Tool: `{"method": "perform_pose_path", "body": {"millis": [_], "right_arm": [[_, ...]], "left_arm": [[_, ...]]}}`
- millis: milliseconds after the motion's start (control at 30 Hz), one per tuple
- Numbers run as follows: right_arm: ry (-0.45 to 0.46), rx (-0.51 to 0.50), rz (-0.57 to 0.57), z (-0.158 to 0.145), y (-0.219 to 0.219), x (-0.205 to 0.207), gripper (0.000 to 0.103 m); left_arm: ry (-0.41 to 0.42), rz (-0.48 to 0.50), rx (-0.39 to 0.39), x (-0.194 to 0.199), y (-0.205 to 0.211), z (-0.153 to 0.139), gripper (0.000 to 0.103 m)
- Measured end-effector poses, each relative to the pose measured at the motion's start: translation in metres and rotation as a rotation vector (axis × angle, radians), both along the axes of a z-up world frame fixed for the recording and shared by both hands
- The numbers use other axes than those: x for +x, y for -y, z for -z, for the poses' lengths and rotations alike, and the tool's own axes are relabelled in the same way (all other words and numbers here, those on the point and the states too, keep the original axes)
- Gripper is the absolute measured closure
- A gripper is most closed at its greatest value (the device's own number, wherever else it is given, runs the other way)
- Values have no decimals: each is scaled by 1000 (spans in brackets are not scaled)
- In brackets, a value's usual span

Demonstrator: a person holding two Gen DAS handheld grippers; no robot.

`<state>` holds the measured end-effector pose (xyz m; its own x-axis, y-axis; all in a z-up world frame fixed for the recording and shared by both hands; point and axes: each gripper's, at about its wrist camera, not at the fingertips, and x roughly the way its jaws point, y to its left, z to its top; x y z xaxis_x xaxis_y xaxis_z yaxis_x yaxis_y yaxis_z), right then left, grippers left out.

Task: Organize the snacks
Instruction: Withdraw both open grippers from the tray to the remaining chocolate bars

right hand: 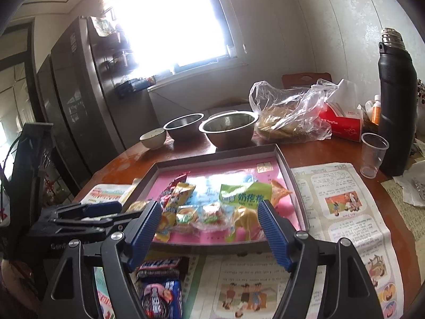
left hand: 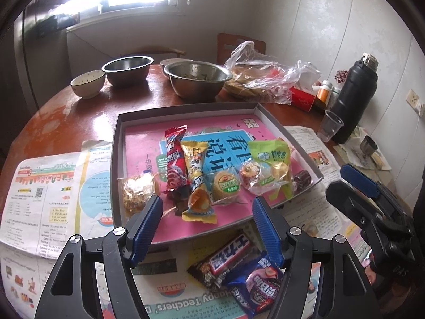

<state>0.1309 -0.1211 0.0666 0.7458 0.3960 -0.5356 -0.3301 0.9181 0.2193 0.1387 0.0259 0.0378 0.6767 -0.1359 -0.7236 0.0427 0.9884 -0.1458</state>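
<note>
so on the reddish round surface (left hand: 87,111) there's two steel bowls (left hand: 198,81) and a small ceramic bowl (left hand: 87,83) up around 11-12 o'clock, a crinkly plastic bag (left hand: 268,75) and red tissue box (left hand: 304,98) at 1, black thermos (left hand: 354,98) plus clear cup (left hand: 329,129) toward 2, newspapers (left hand: 45,199) underneath.

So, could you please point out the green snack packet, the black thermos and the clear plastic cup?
green snack packet (left hand: 269,154), left wrist view, on its printed upper face.
black thermos (right hand: 395,117), right wrist view, mid-body.
clear plastic cup (right hand: 373,154), right wrist view, on its side wall.
</note>
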Motion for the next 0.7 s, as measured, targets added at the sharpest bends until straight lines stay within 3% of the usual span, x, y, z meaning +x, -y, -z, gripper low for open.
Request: {"method": "perform_pose_path", "body": {"millis": [233, 500, 700], "right_arm": [[-43, -23, -35, 11, -1, -21, 27], [-126, -82, -99, 39, -23, -42, 27], [-193, -122, -143, 61, -46, -48, 27]], "left_arm": [[-22, 13, 39, -15, -2, 11, 31], [-73, 50, 4, -24, -10, 29, 31], [-86, 87, 26, -22, -5, 38, 31]]}}
